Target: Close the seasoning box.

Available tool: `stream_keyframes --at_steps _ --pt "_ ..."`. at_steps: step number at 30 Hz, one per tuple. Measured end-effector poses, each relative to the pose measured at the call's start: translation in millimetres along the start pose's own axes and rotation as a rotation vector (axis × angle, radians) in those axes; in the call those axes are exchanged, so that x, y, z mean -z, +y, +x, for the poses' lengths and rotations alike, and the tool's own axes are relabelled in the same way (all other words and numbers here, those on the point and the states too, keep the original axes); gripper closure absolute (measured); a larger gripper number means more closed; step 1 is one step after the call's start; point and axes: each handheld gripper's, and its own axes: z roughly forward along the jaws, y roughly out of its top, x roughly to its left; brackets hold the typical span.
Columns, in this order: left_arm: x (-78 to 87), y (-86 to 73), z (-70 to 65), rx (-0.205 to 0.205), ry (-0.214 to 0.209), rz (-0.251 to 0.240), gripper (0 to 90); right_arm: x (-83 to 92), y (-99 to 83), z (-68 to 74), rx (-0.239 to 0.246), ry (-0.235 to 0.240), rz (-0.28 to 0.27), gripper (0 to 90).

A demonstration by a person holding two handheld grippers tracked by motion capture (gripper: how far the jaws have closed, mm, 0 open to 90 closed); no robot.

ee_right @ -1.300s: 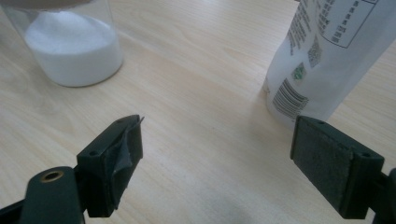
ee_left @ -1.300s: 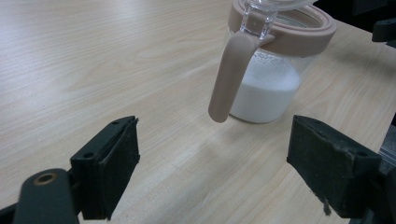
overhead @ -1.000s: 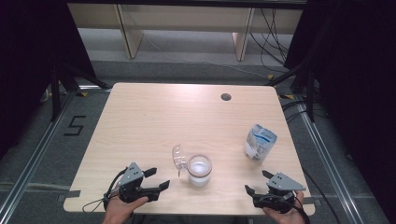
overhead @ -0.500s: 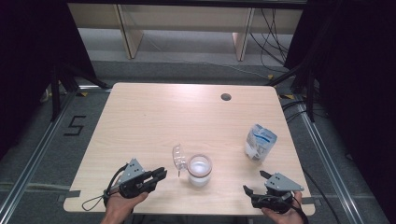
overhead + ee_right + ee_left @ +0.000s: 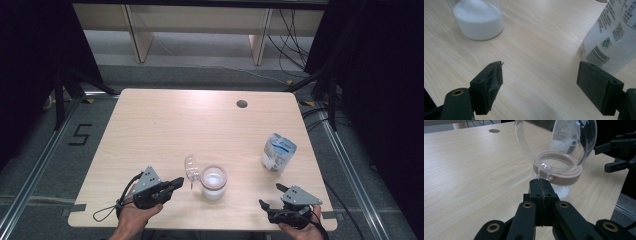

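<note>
A small glass jar (image 5: pixel 213 182) with white powder and a pinkish rim (image 5: pixel 560 175) stands near the table's front edge. Its clear hinged lid (image 5: pixel 191 169) is flipped up on the left. My left gripper (image 5: pixel 179 182) points at that lid from the left; its jaws have just been closing and now meet, shut with nothing between them. In the left gripper view its fingertips (image 5: pixel 541 183) sit just short of the lid's hinge tab (image 5: pixel 544 171). My right gripper (image 5: pixel 271 196) rests open at the front right, and the white pouch (image 5: pixel 611 37) stands just beyond its right jaw.
The white printed pouch (image 5: pixel 278 152) stands at the right of the wooden table (image 5: pixel 165 130). A round cable hole (image 5: pixel 242 104) sits at the back. The jar of powder (image 5: pixel 477 22) is off to the right gripper's left. Shelf legs and cables lie on the floor behind.
The left gripper's jaws went from wide apart to closed together, and the gripper lifted slightly toward the jar's lid. The right gripper stayed put.
</note>
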Motion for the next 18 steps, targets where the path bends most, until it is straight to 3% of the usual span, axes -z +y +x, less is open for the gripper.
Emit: stream_keyframes --at_steps 12,13,18 --pt "-3.7 8.6 0.3 -0.01 -0.004 -0.018 89.4 -1.3 0.0 -0.4 0.011 0.012 -0.003 22.2" --pt "-3.6 9.3 0.5 -0.013 -0.005 -0.016 89.4 -0.4 0.2 -0.2 0.023 -0.013 -0.006 22.2" --pt "-4.1 12.2 -0.1 -0.007 -0.009 -0.019 89.4 -0.9 0.2 0.5 0.018 0.008 0.004 22.4"
